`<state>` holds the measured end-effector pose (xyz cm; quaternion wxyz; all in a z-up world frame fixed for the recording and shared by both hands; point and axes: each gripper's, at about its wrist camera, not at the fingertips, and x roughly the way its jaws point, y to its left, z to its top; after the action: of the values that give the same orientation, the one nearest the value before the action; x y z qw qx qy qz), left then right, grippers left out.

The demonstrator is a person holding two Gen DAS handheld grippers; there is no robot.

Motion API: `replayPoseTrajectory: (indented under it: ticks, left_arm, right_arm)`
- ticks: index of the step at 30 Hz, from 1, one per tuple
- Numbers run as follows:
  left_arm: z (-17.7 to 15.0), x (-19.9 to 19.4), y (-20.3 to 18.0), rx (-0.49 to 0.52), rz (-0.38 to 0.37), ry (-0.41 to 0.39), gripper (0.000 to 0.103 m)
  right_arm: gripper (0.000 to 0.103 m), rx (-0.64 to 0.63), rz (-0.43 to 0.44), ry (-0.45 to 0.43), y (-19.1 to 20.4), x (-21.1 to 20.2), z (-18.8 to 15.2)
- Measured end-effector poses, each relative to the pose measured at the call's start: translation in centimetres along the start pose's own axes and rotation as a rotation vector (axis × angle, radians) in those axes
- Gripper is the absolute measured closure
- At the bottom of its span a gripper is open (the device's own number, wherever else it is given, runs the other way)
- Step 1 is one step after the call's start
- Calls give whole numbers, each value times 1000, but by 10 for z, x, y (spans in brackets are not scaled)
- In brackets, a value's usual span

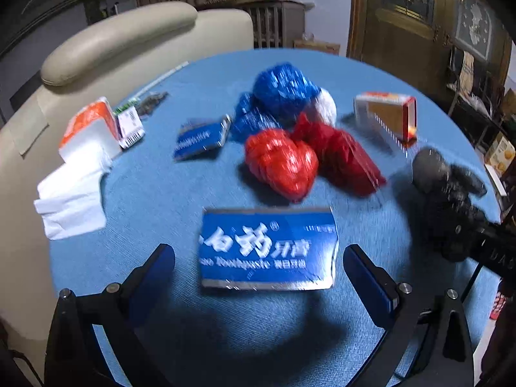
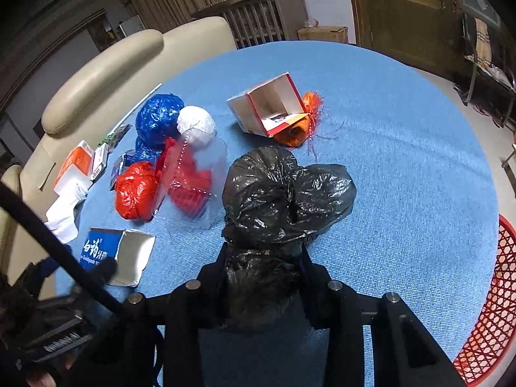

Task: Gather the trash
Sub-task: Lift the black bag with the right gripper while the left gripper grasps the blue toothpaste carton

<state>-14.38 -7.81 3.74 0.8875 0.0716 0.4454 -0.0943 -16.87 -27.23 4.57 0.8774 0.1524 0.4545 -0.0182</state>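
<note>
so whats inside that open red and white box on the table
The open box lies on its side, mouth toward the right wrist camera. Inside show bare pale walls and a small dark scrap near the lower edge. An orange bag sits against its far side; how far it extends behind is hidden.

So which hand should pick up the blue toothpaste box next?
Probably the left. The left gripper is open with the blue toothpaste box lying right between its fingers, while the right gripper is already shut on the black bag.

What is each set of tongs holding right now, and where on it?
Right tongs pinch the black plastic bag at its bunched near end. Left tongs are open, straddling the blue toothpaste box, holding nothing.
</note>
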Motion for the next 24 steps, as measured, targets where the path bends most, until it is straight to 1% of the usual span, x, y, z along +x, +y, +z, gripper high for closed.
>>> replayPoseTrajectory:
  ticks: [2,3,4,5,6,8,12,17,21,24]
  left_arm:
    - [-1,5,0,0,4,9,0]
    - [-1,6,2,-6,-6,10,0]
    - [-2,6,4,-16,-26,6,7]
    - [-2,5,5,-22,-43,2,18]
    - [-2,5,6,-26,-55,13,20]
    - [-2,2,7,-28,-65,3,20]
    - [0,-12,4,-6,-74,-43,20]
    - [8,-34,-10,34,-100,-104,20]
    - [14,-50,-27,74,-137,-142,20]
    - [19,-59,-45,108,-173,-164,20]
  right_arm:
    - [63,-5,-2,-4,0,-1,-1]
    - [63,-8,-4,-6,1,-2,-1]
    - [63,-9,-4,-5,1,-2,-1]
    - [63,-9,-4,-4,0,-2,-2]
    - [63,-9,-4,-4,0,-2,-1]
    - [63,-11,-6,-3,0,-3,-3]
    - [63,-14,-10,-4,-1,-8,-6]
    - [63,9,-22,-22,-11,-24,-14]
    - [63,61,-43,-74,-32,-51,-21]
    - [63,113,-90,-122,-61,-78,-30]
